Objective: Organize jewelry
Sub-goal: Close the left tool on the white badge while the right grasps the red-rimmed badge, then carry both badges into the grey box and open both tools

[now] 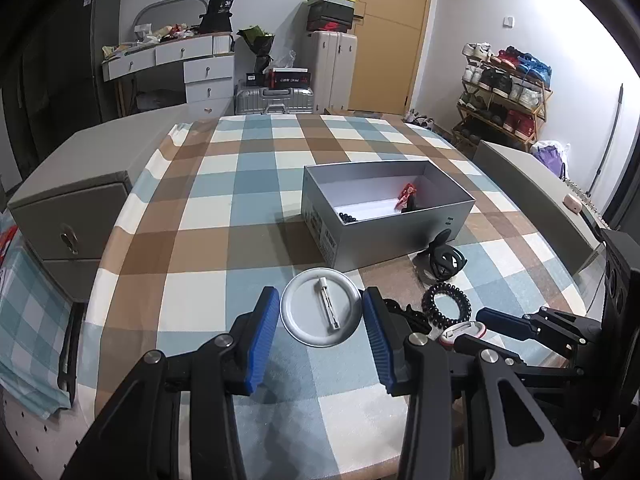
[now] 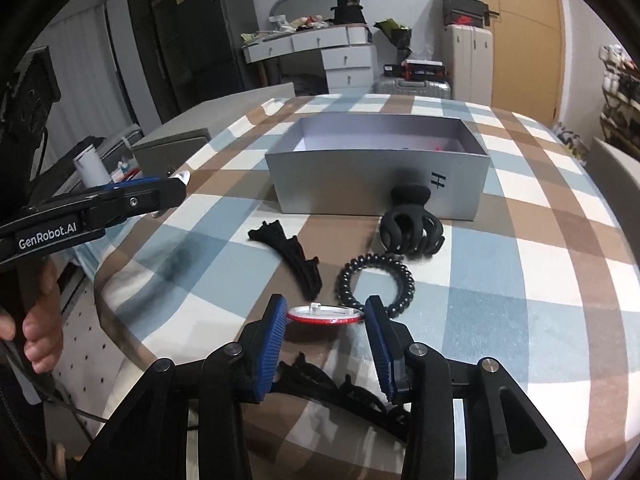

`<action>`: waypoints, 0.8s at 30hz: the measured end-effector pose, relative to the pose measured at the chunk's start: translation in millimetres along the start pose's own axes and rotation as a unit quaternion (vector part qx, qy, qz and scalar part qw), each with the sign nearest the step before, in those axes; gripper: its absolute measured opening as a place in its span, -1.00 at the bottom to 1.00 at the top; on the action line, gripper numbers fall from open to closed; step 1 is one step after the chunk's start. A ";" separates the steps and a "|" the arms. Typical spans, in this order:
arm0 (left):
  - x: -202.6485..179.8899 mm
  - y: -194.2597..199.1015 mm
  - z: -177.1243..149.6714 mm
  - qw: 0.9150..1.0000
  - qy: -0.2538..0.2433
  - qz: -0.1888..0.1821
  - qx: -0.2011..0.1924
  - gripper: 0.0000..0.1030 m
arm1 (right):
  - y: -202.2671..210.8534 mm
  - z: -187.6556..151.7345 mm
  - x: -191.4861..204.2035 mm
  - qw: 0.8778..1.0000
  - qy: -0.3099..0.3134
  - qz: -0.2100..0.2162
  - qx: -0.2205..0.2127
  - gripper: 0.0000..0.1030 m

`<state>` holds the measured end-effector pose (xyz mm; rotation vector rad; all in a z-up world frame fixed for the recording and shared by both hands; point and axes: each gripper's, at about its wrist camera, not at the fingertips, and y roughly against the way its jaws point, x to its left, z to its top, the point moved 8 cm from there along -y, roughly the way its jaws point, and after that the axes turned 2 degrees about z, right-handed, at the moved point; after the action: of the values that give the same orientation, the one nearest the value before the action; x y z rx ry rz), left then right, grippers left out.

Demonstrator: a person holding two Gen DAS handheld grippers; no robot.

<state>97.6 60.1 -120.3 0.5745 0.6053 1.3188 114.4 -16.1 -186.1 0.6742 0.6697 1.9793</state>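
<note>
My left gripper is shut on a round silver pin badge, back side up with its pin showing, held above the checked cloth. My right gripper is shut on a red-rimmed round badge, held flat; it also shows in the left wrist view. An open grey box stands beyond, holding a red clip and a black coil tie. A black claw clip, a black coil hair tie and a black flat clip lie on the cloth.
The round table has a checked cloth. A grey drawer unit stands at its left, another grey cabinet at its right. Another black clip lies under my right gripper. Suitcases, a desk and a shoe rack stand behind.
</note>
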 end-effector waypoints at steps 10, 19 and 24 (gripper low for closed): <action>-6.8 -5.2 8.4 1.000 0.003 0.013 0.004 -0.28 | 22.3 10.6 -13.0 0.995 -0.050 0.075 -0.042 -0.24; -15.8 -14.2 20.0 1.000 0.007 0.016 0.005 -0.28 | 48.8 37.9 -25.4 0.987 -0.059 0.111 -0.096 -0.24; -21.3 -18.7 33.2 1.000 0.008 0.017 0.000 -0.28 | 56.5 61.4 -36.9 0.984 -0.060 0.122 -0.115 -0.24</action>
<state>130.8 34.6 -107.7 0.5768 0.6115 1.3562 139.6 -61.9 -111.3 0.7541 0.2880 2.1766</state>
